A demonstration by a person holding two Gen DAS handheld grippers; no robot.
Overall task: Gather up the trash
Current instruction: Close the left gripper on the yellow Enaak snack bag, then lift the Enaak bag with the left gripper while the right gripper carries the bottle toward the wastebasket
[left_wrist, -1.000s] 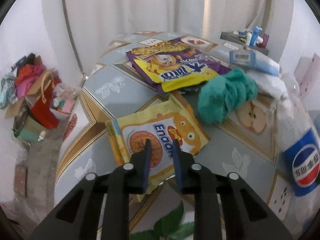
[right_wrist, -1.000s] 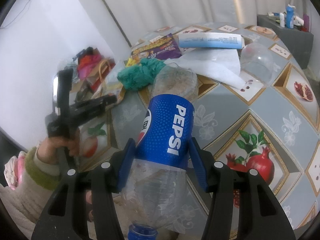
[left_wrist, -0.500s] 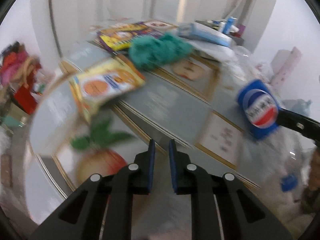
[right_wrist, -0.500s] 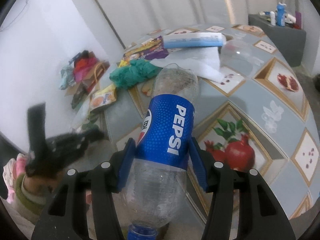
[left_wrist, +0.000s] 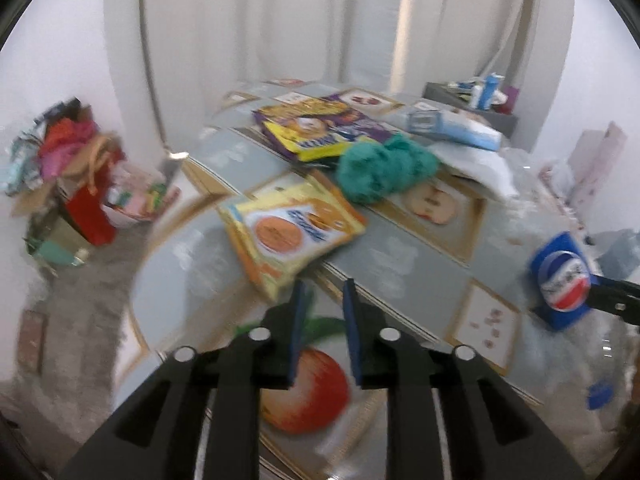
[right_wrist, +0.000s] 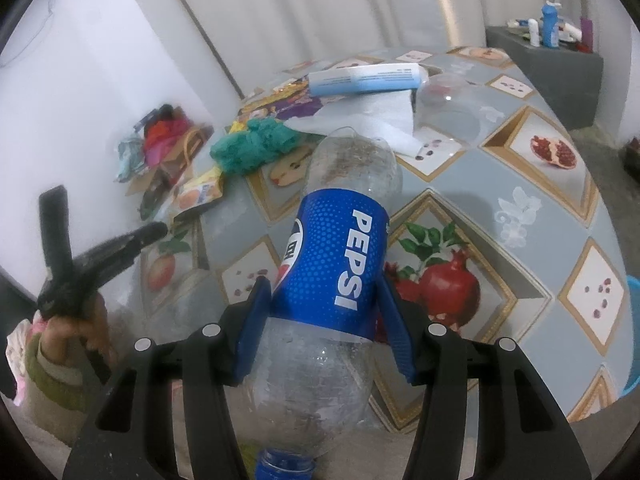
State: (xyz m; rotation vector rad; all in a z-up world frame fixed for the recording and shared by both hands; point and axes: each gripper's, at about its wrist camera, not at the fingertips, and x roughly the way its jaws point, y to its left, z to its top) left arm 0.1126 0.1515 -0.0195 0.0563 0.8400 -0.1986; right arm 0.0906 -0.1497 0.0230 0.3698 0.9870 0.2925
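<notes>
My right gripper (right_wrist: 326, 308) is shut on an empty Pepsi bottle (right_wrist: 340, 260) with a blue label, held above the table, cap toward me. The bottle also shows at the right in the left wrist view (left_wrist: 562, 284). My left gripper (left_wrist: 324, 304) is empty, its jaws a narrow gap apart, above the table's near edge just short of a yellow snack packet (left_wrist: 292, 232). Further back lie a teal cloth (left_wrist: 380, 168), a purple and yellow wrapper (left_wrist: 320, 128), white paper (left_wrist: 476, 164) and a blue-white tube (left_wrist: 452, 128).
The table (right_wrist: 520, 184) has a grey fruit-print cover. A clear plastic lid (right_wrist: 452, 104) lies on it. A pile of bags and clutter (left_wrist: 72, 184) sits on the floor at left. A grey shelf with bottles (right_wrist: 548, 52) stands behind.
My left gripper swung off the yellow packet to the right, then back toward it, and its jaws stand slightly wider. The right gripper keeps its hold on the bottle.
</notes>
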